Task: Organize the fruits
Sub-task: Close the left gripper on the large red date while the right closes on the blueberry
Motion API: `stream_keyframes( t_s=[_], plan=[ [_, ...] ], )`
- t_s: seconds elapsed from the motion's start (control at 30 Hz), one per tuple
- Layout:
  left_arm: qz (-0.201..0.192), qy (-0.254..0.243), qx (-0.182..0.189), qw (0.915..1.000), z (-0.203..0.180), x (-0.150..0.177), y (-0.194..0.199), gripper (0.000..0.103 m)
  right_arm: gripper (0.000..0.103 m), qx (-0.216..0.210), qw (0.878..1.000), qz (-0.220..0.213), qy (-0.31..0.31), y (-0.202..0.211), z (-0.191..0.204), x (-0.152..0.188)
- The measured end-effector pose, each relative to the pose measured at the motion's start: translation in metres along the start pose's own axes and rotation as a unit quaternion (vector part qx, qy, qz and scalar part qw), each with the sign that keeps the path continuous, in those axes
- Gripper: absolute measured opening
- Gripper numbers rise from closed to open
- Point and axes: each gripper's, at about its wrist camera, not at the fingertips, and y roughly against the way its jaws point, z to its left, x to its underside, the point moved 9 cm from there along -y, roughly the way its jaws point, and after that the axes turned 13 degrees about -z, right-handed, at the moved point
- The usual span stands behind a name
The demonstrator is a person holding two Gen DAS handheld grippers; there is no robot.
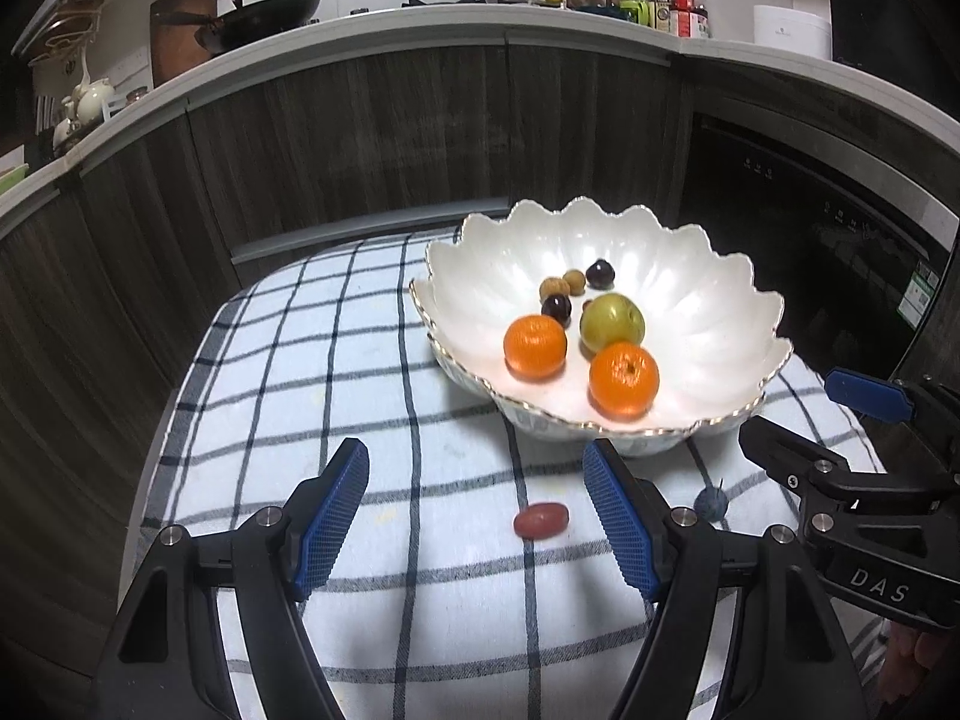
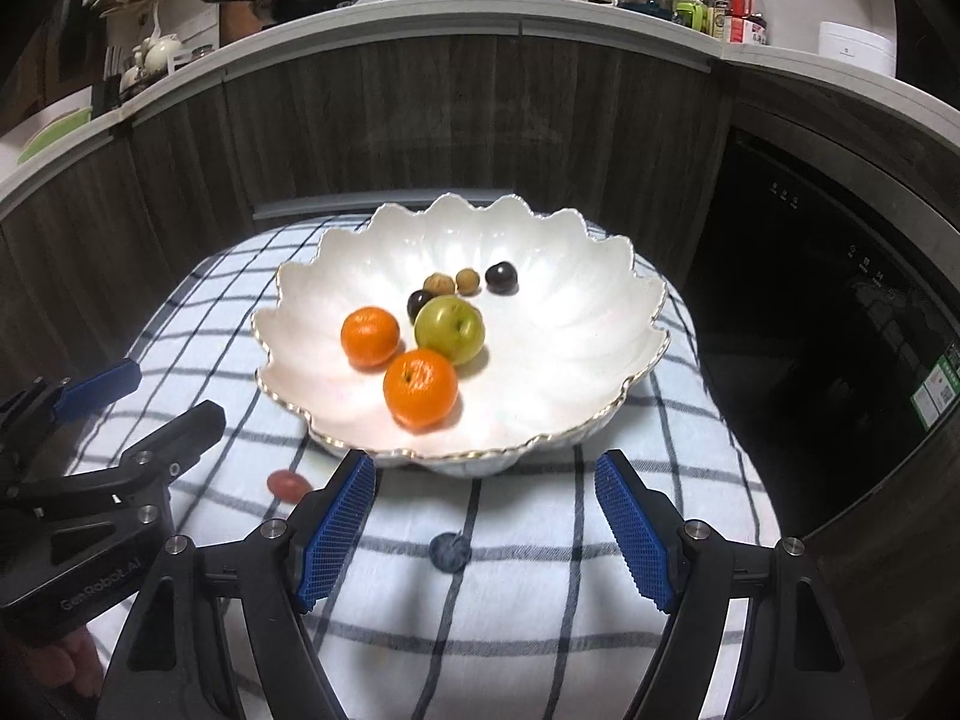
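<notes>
1. On the table (image 1: pixel 372 372), spread with a checked cloth, a scalloped white bowl (image 1: pixel 708 300) already holds most of the fruit: two oranges (image 1: pixel 535 345), a green fruit (image 1: pixel 612 319), two dark grapes and some small brown pieces.
2. Two pieces lie outside it on the cloth, just in front of the bowl: a red grape (image 1: pixel 541 521) and a blueberry (image 2: pixel 450 551). These look like the last items to gather.
3. The left gripper (image 1: pixel 477 519) has its jaws apart with nothing pressed between them; the red grape sits just ahead in the gap, so this tool seems lined up to take it.
4. The right gripper (image 2: pixel 485 531) is likewise spread wide and empty, with the blueberry centred between its blue pads, apparently so both fruits can be picked at once.
5. Both fruits are small and round, so a gentle, centred squeeze seems wise to stop them rolling or bruising.
</notes>
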Motion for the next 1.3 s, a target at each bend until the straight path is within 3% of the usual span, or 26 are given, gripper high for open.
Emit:
stream_keyframes(
  t_s=[0.43, 0.83, 1.3],
  plan=[
    [0.017, -0.006, 0.006, 0.9998, -0.010, 0.031, -0.013, 0.073, 0.076, -0.009, 1.000, 0.017, 0.008, -0.010, 0.004, 0.026],
    [0.049, 0.010, 0.009, 0.9987, -0.015, 0.051, -0.033, 0.065, 0.076, -0.016, 0.999, 0.019, 0.021, -0.018, 0.004, 0.040],
    [0.066, 0.021, 0.009, 0.9976, -0.020, 0.060, -0.045, 0.055, 0.051, -0.044, 0.998, 0.036, 0.015, -0.030, 0.012, 0.054]
  ],
)
